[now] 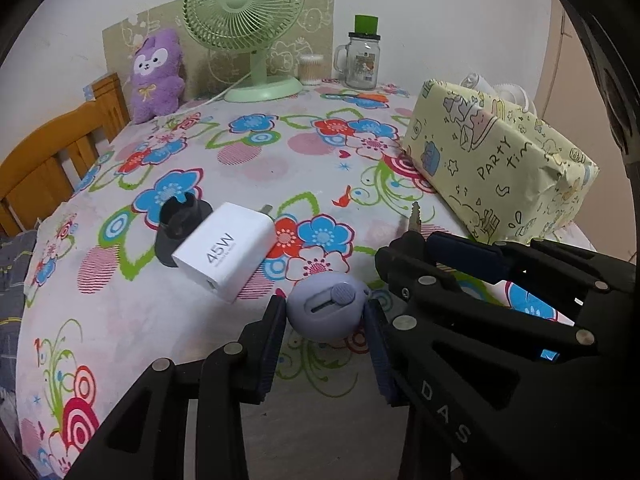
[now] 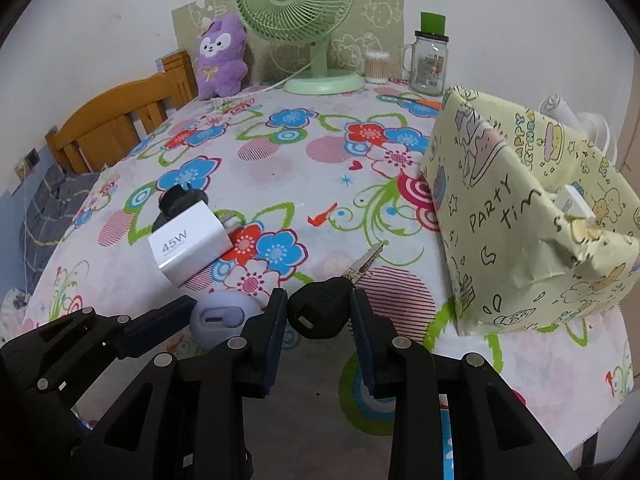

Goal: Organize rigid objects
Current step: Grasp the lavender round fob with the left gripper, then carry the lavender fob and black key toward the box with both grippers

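Left gripper point(image 1: 326, 312) is clamped on a round lilac utility knife point(image 1: 327, 306) on the floral tablecloth point(image 1: 304, 168). Right gripper point(image 2: 319, 312) grips the black-headed key point(image 2: 320, 310) beside it, near the white 45W charger point(image 1: 226, 250).

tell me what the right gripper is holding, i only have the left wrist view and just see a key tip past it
Observer: The right gripper is shut on the black head of the key.
Operator: which way is the blade going
Observer: In the right wrist view it points up and right, toward the wrapped box, with its tip apart from the box.
Operator: anything on top of that box
Observer: Yes, a small white plug-like piece sits on its top face, which your view does not show.
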